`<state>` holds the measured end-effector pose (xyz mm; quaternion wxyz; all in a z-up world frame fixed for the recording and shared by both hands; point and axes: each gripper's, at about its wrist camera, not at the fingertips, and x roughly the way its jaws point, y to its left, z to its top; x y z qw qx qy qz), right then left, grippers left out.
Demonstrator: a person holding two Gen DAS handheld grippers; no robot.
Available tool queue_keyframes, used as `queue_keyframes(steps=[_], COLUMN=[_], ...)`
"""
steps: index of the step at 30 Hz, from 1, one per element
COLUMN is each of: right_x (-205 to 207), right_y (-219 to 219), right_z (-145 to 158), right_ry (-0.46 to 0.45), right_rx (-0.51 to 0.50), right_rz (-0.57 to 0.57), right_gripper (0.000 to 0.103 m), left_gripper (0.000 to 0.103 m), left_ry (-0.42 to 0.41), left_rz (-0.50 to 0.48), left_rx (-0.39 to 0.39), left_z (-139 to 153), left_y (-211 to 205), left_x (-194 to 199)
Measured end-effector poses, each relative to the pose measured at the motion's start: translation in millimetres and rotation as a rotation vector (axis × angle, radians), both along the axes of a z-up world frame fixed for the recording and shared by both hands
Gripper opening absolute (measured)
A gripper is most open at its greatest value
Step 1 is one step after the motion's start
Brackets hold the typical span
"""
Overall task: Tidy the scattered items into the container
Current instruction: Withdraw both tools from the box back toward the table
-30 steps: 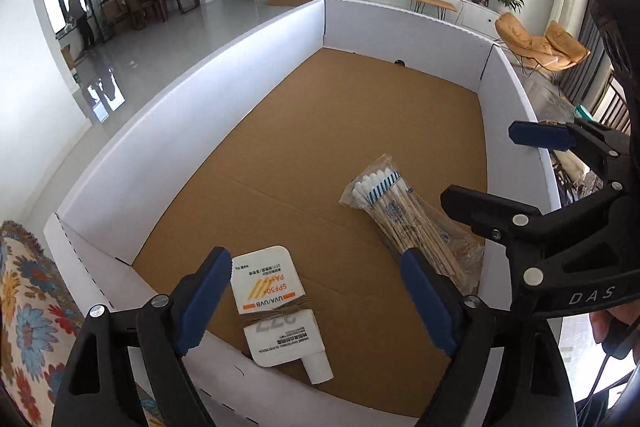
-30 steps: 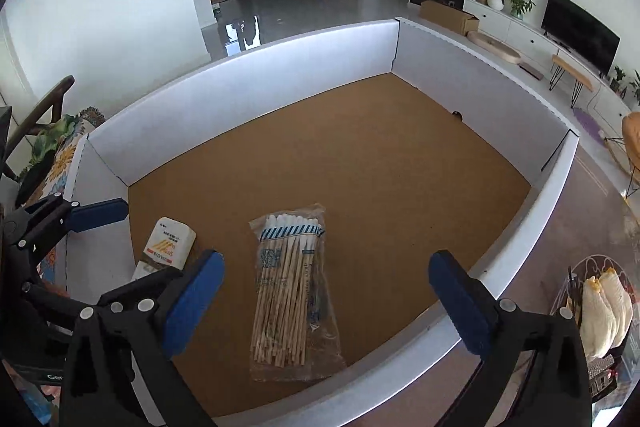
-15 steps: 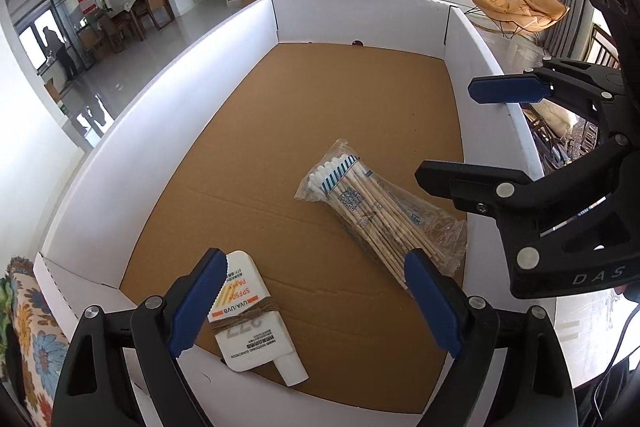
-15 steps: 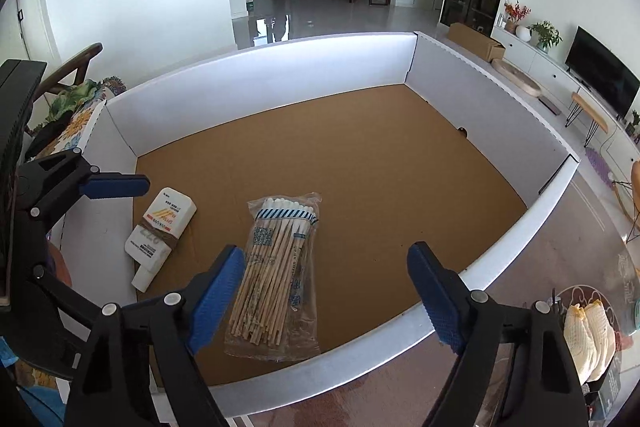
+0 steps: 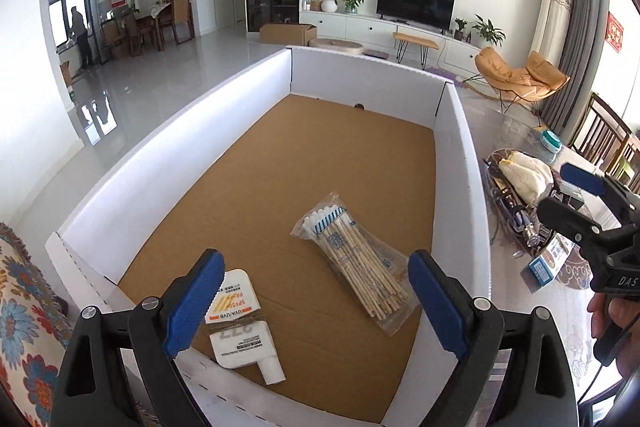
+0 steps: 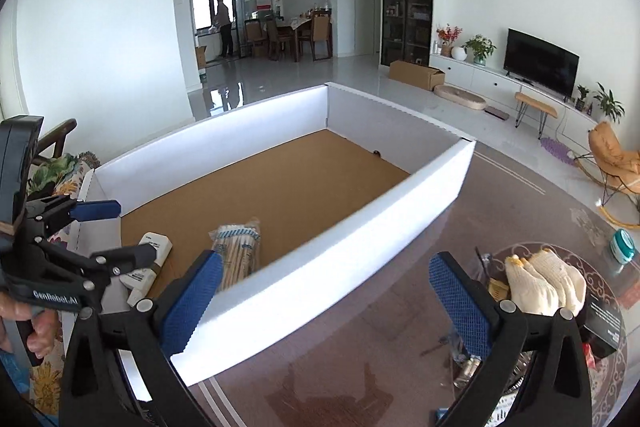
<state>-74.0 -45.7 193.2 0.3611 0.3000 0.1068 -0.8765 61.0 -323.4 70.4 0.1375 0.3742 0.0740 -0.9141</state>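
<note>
- Opening wide with nothing between their blue pads, the right gripper (image 6: 324,303) has swung out past the wall of the white-walled cardboard container (image 6: 320,267) toward the clutter on the round table (image 6: 616,291).
- The left gripper (image 5: 316,301), also opening and empty, hovers over the container.
- Inside lie the clear bag of cotton swabs (image 5: 356,267) and the white sunscreen tube (image 5: 240,327).
- Next pickup looks imminent: cream work gloves (image 6: 544,281) sit nearest.
</note>
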Motion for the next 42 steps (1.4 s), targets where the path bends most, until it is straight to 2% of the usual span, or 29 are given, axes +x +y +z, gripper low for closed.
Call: queue_keyframes(steps=[3,6,8,11,13,17,20,24,29,37,42], right_x=[5.9,12.7,13.8,16.5,18.0,20.3,20.4,19.6,20.9,19.7,20.2], right_y=[85.0,171.2,219.6,269.6,283.0,291.6,297.9,301.8,300.7,298.6,298.5], right_z=[-16.5,-39.7,-54.5,-73.2,-84.7,-105.4,-106.3,-107.5,-108.8,-109.5,-109.5], right_ry=[-0.031,-0.083,-0.135,-0.186,-0.2,-0.219,-0.23,-0.25,-0.247,-0.244,-0.244], right_rx=[-0.002,0.036,0.067,0.116,0.169,0.231,0.199,0.167,0.169,0.17,0.17], right_rz=[-0.18,-0.386,-0.504,-0.595,-0.611,-0.595,-0.608,-0.607,-0.608,-0.607,-0.606], right_gripper=[0.103,0.103,0.103,0.103,0.103,0.103,0.103,0.103,0.103,0.103,0.103], left_gripper=[0.094,0.094,0.095,0.103,0.103,0.103,0.103,0.103,0.103,0.103,0.103], left_ry=[0.055,0.092,0.092,0.059,0.019,-0.116,-0.185,-0.241,-0.232,-0.18,-0.186], left_rz=[-0.051,-0.143,-0.215,-0.331,-0.397,-0.473,-0.491,-0.489,-0.503,-0.586,-0.593], left_rx=[-0.024,-0.046,-0.054,-0.044,-0.057,-0.111,-0.135,-0.136,-0.026,-0.033,-0.033], left_z=[20.9,35.2,38.6,30.8,14.0,-40.8,-76.6,-102.9,-111.7,-111.2,-108.8], left_y=[26.6,67.5,102.0,157.0,191.8,243.0,260.0,265.9,263.3,265.1,263.5], left_x=[7.8,13.4,13.8,8.4,-0.9,-28.1,-41.0,-54.2,-64.6,-90.3,-110.2])
